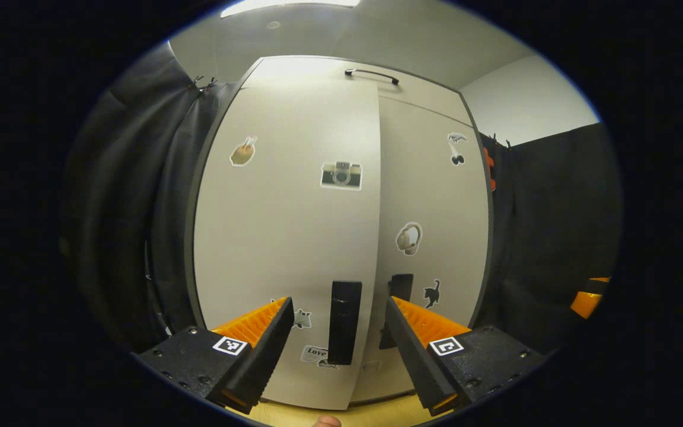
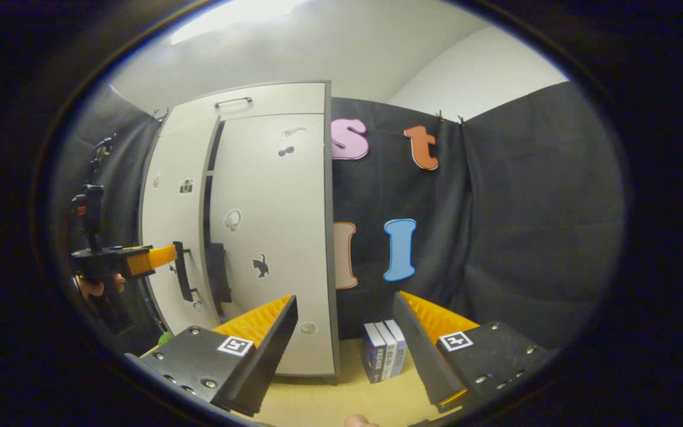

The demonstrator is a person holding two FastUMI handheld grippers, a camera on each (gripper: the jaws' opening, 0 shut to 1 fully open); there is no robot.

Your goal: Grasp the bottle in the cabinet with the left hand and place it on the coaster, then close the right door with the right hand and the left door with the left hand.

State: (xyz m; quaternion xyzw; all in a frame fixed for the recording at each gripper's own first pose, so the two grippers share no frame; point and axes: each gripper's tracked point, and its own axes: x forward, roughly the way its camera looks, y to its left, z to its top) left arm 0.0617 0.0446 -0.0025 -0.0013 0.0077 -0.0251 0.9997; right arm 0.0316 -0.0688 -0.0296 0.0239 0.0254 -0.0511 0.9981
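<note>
My left gripper (image 1: 337, 332) is spread wide, its fingers either side of the left door's black handle (image 1: 344, 321) without touching. The left door (image 1: 285, 225) stands slightly proud of the right door (image 1: 433, 196). My right gripper (image 2: 344, 338), also spread, faces the cabinet's edge and some books (image 2: 384, 350); from there the left gripper (image 2: 160, 256) nears the handles.
</note>
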